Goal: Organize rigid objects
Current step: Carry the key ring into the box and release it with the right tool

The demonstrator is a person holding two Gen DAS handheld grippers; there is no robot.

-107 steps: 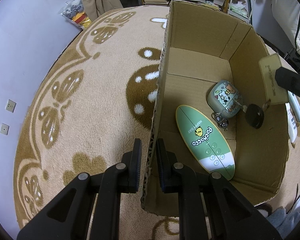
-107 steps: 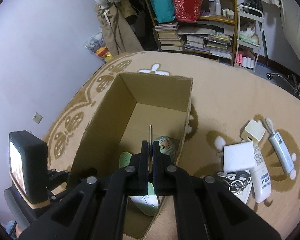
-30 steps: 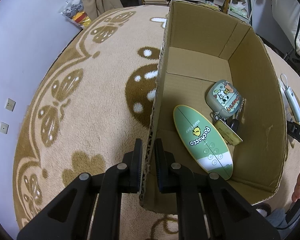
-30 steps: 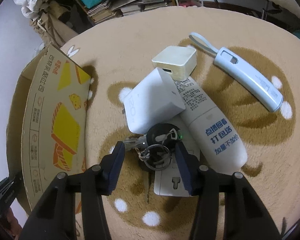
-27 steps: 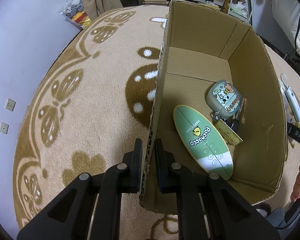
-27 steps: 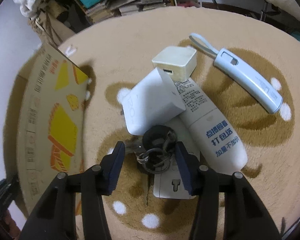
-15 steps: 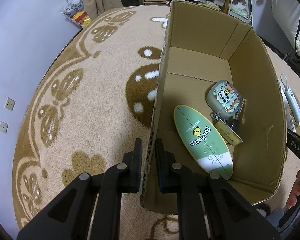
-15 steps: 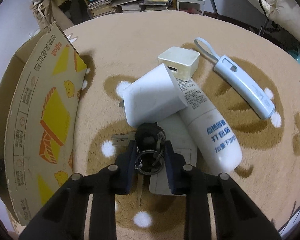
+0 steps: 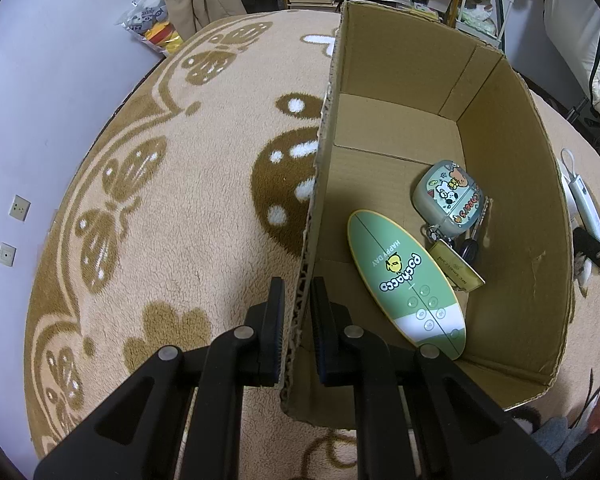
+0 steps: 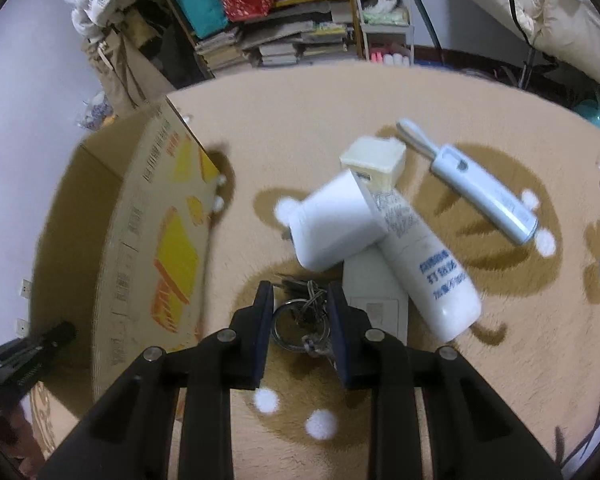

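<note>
My left gripper [image 9: 297, 285] is shut on the near left wall of the open cardboard box [image 9: 400, 80], with one finger inside and one outside. On the box floor lie a green oval board [image 9: 404, 280], a cartoon-printed case [image 9: 448, 196] and a tagged key [image 9: 456, 264]. My right gripper [image 10: 300, 296] is shut on a key bunch [image 10: 306, 300], whose ring hangs between the fingers just above the rug. Behind it are a white charger block [image 10: 336, 224], a cream cube [image 10: 374, 160], a white tube [image 10: 428, 264], a flat white plate [image 10: 376, 292] and a light blue device [image 10: 484, 196].
The box's printed outer wall [image 10: 156, 248] stands to the left of the right gripper. Everything rests on a beige patterned rug [image 9: 180, 200]. Bookshelves and bags [image 10: 260, 20] crowd the far side, with a pale wall [image 9: 40, 100] at the left.
My right gripper's jaws closed on the key bunch and rose with it off the pile, tilting up toward the shelves. The left gripper stayed put on the box wall.
</note>
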